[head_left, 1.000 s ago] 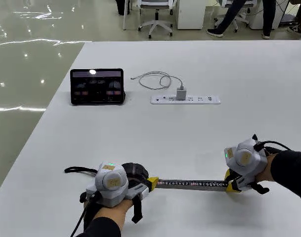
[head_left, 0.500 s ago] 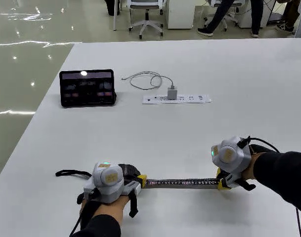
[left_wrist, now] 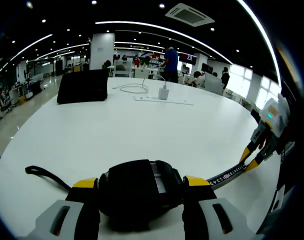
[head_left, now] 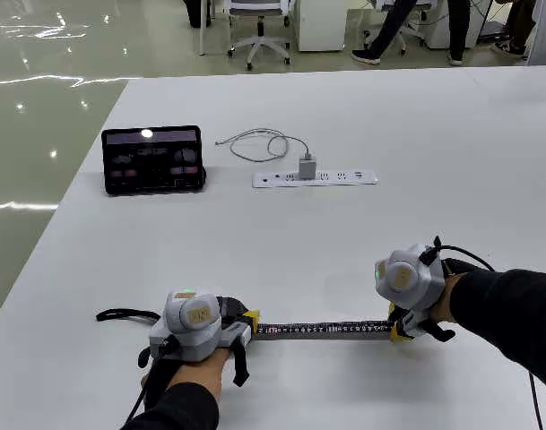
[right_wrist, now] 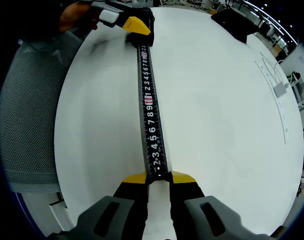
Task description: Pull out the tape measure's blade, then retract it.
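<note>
Covering most of the scene, the white tabletop carries a dark tablet and a power strip on its far side. At the near edge lies the tape measure, with its black case gripped from both sides by the left claw. The blade is drawn out flat along the tabletop to the right, and its end is pinched between the narrowly closed jaws of the right claw.

The pulling-out step is judged to be in hand or near its end. Retraction would call for the case to be held steady while the blade end is guided back without snapping.

The left claw is held low, its jaws pointed away from the person. The right claw is aimed along the blade toward the case, with a dark-sleeved forearm behind it.
</note>
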The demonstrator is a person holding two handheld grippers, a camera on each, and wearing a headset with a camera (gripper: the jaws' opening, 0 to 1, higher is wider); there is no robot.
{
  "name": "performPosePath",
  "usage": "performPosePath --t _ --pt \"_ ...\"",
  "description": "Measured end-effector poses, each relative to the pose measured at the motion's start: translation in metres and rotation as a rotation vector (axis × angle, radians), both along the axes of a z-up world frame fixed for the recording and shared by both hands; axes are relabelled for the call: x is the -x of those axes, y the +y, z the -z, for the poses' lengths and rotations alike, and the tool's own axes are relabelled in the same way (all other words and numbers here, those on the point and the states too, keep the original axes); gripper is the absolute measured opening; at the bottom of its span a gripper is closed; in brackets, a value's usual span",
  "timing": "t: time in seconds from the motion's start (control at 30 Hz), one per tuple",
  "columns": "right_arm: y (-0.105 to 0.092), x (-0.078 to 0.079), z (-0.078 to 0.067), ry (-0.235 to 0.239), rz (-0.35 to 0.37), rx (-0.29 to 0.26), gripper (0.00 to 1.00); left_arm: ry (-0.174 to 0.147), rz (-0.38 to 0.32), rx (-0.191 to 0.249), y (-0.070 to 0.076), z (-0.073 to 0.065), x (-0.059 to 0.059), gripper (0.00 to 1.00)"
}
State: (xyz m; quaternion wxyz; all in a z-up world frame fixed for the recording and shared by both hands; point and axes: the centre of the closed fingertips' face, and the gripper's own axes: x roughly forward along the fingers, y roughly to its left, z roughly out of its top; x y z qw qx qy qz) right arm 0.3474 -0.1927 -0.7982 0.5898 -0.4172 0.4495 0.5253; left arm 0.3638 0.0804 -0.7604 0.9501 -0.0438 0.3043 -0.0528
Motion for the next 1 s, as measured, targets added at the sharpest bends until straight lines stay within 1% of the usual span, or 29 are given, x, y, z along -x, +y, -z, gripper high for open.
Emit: performPosePath --t 0.17,0.27,0.37,0.8,1.0 --pt "0.0002 0.0011 0.0001 0.002 0.02 -0.019 0.11 0.008 0.01 -0.023 0.0 0.0011 0.0003 0.62" --pt "0.0007 0.0009 0.0001 0.002 0.02 -0.015 0.11 0.009 0.01 -0.031 0.0001 0.0014 0.0004 0.61" --pt "0.0012 0.0008 -0.0001 0.002 0.023 -0.015 0.11 0.018 0.013 -0.037 0.0006 0.0018 0.0004 0.61" --pt "0.0021 -0.0003 -0.0004 0.003 0.05 -0.036 0.11 0.026 0.015 -0.03 0.0006 0.0024 0.0009 0.61" --pt "0.0039 -0.001 0.0004 -0.002 0.047 -0.035 0.11 0.03 0.016 -0.028 0.0002 0.0019 0.0011 0.61"
